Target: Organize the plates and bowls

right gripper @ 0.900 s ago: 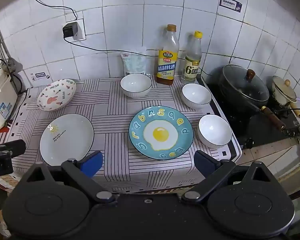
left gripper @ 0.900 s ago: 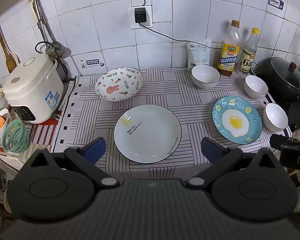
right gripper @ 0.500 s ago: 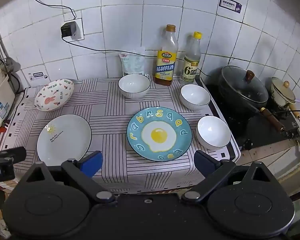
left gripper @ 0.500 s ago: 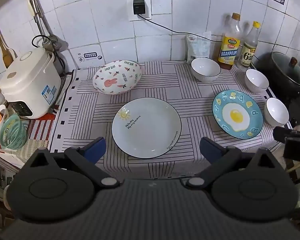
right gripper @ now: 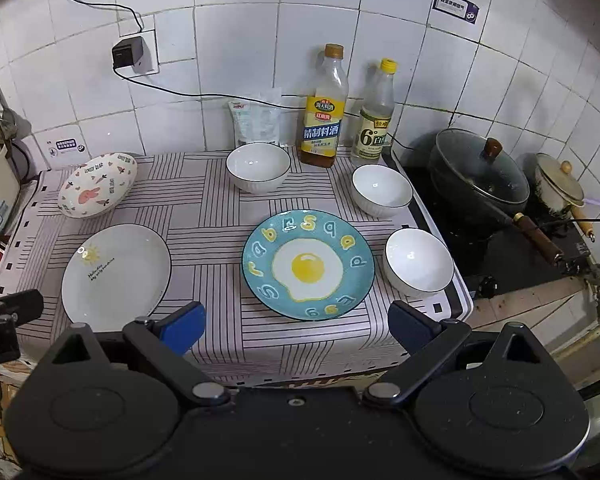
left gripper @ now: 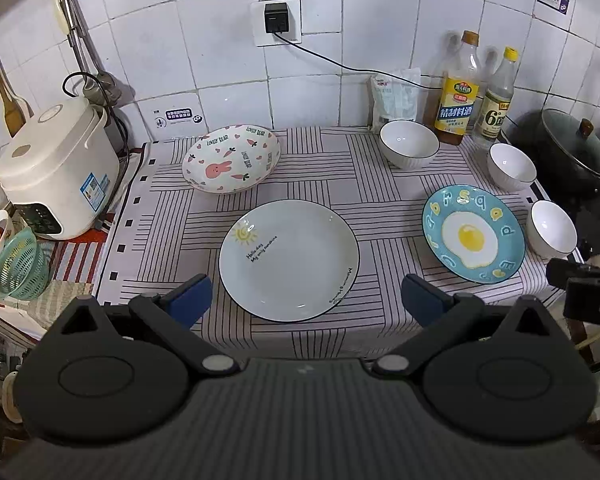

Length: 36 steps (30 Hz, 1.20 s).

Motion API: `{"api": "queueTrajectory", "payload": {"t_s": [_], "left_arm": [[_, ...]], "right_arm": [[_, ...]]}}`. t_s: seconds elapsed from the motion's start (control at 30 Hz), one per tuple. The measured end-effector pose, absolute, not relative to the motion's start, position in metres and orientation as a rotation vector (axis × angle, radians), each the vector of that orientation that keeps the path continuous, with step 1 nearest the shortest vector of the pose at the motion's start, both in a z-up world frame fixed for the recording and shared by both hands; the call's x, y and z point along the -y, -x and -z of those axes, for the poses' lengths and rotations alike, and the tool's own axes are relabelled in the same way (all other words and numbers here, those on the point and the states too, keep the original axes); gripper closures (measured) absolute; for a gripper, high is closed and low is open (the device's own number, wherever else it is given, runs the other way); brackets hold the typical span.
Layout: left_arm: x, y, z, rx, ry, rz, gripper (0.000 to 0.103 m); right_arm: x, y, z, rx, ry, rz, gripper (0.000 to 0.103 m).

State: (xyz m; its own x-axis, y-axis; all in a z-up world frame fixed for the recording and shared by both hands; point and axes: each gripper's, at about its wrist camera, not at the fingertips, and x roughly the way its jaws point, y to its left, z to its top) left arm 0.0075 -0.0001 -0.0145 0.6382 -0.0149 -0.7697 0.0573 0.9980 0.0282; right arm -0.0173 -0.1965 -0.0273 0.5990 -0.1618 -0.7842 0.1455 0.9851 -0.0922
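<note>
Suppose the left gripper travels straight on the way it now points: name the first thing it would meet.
Most likely the white sun plate. It lies straight ahead between the open fingers of the left gripper, with nothing nearer in that line, though depth is hard to judge through the fisheye.

Counter [left gripper: 380, 332] as I see it: striped cloth [left gripper: 332, 176] over top. On cloth: white plate [left gripper: 289, 260] front centre; bunny dish [left gripper: 231, 159] behind it, tilted; egg plate [left gripper: 473, 234] to right; three white bowls, back [left gripper: 409, 144], right rear [left gripper: 512, 167], right front [left gripper: 551, 229], all apart. I log two bottles [left gripper: 456, 92] and pouch [left gripper: 396, 98] at wall.
</note>
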Motion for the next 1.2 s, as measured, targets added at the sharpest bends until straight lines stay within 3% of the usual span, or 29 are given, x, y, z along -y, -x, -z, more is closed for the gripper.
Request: {"api": "queueTrajectory", "payload": {"t_s": [1.2], "left_arm": [[-0.003,-0.011,0.029,-0.864,-0.044,0.058,0.0]], "right_arm": [[0.2,0.011,0.042,-0.887,0.031,0.191,0.004]]}}
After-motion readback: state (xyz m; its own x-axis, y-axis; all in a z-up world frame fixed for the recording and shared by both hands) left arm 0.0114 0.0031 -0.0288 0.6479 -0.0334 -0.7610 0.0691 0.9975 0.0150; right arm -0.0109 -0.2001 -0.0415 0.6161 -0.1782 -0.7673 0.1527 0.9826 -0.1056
